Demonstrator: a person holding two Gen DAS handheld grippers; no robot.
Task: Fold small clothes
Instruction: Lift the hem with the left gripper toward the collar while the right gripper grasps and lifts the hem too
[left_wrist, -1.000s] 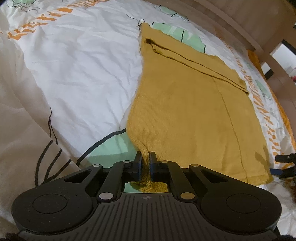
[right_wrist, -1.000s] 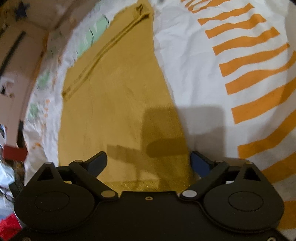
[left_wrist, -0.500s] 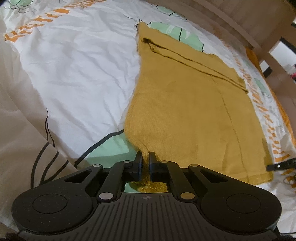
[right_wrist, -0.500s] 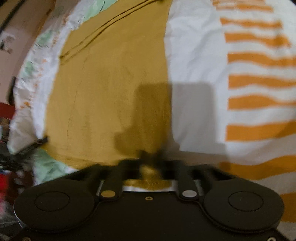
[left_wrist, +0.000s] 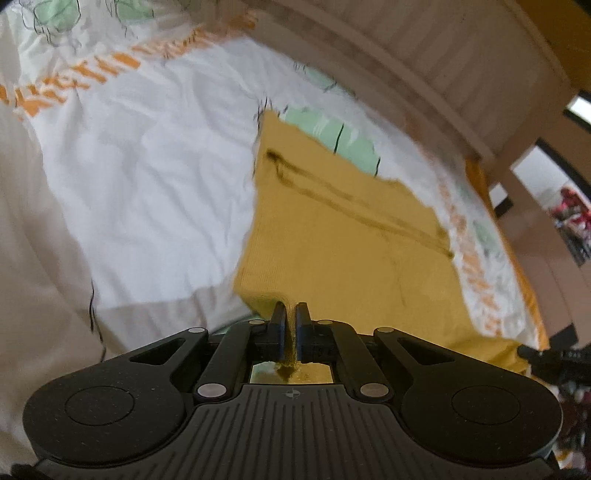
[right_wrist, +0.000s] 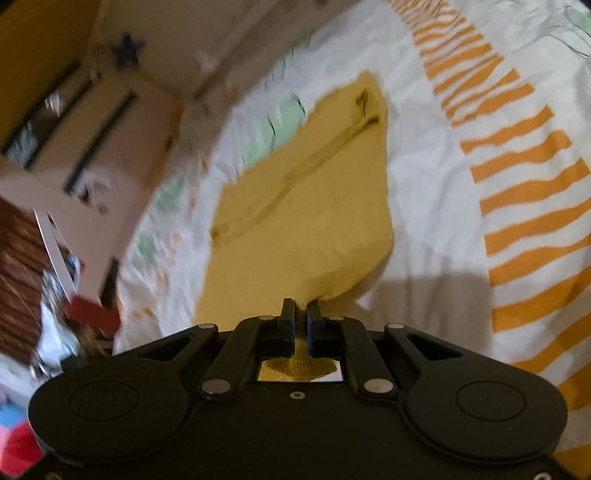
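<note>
**Both near corners pinched, hem coming up off the bed**

Since a second ago the right gripper (right_wrist: 301, 310), whose jaws then stood spread over the cloth, has snapped them together on the near right corner, and both views have tipped upward so that more of the room shows beyond the bed. The right jaws now pinch a gathered peak of mustard knit, with a tuft of it showing behind them in the gap. The left gripper (left_wrist: 290, 314) has its jaws pressed together on the near left corner, as it did before, a thin strand of fabric running between them.

Outward from the jaws, the yellow garment (left_wrist: 343, 251) rises slightly at both held corners and then lies flat on the bedsheet (left_wrist: 155, 177), its far edge with the dark seam line still spread toward the wooden bed frame (left_wrist: 424, 74). The right gripper's tip shows at the far right of the left view.

As I judge it, the grasp is complete and the first fold has only begun: the hem must still be carried over to the far edge, laid down and released, with any further folds after that.
</note>
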